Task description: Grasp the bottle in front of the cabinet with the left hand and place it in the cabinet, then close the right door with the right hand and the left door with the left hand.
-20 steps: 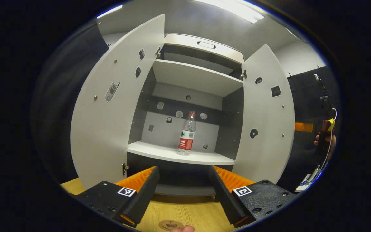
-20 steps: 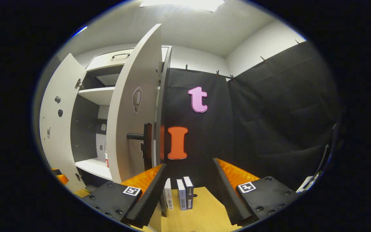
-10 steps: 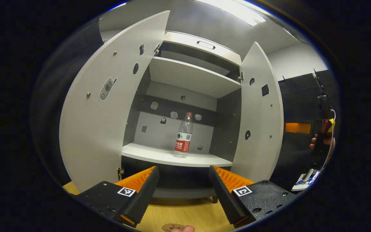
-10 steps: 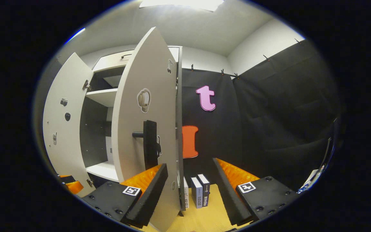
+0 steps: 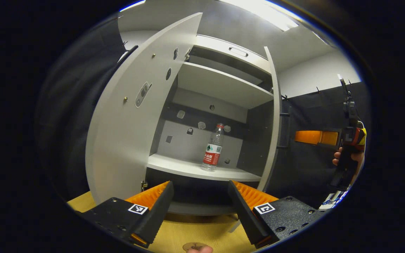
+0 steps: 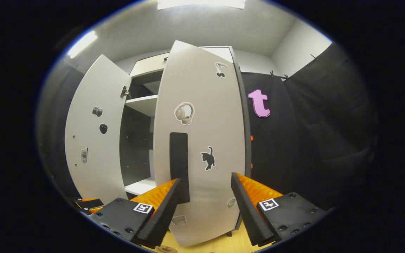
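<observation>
So the bottle (image 5: 214, 147) stands upright on the cabinet's lower shelf (image 5: 202, 170), toward its right side, with another shelf (image 5: 220, 84) above it. The left door (image 5: 132, 116) swings wide open left of the shelf, and the right door (image 6: 202, 140) is half-shut to its right.

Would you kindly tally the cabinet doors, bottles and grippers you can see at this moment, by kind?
Cabinet doors: 2, left door and right door
Bottles: 1, the bottle upright on the cabinet shelf
Grippers: 2, left gripper and right gripper, both with fingers apart
Total: 5
</observation>
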Motion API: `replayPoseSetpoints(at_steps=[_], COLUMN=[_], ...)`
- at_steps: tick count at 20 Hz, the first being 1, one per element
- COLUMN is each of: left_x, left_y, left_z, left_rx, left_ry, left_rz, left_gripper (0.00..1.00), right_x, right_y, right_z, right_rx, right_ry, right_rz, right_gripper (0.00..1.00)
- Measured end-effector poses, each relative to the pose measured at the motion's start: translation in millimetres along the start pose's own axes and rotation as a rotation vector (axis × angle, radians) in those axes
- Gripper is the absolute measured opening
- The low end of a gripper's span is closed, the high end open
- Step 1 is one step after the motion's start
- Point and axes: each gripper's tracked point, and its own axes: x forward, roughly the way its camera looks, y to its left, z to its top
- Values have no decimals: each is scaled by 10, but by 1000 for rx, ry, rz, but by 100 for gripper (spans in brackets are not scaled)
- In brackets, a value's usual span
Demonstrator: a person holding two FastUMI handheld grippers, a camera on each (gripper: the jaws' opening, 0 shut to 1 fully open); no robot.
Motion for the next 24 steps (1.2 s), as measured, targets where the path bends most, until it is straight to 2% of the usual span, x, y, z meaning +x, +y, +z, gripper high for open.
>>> replayPoseSetpoints(at_steps=[11, 20, 24], left_x=[-443, -993, -1325], left_y=[362, 797, 1078], left_z=[264, 564, 880], left_rx=[25, 70, 100], left_ry=[-56, -123, -222], left_rz=[145, 372, 527], left_gripper=[95, 94, 94], right_x=[557, 859, 853], right_y=[322, 403, 382], right_z=[-149, -255, -238], right_rx=[36, 56, 73], right_ry=[41, 56, 57], right_rz=[78, 124, 140], right_gripper=[94, 94, 94])
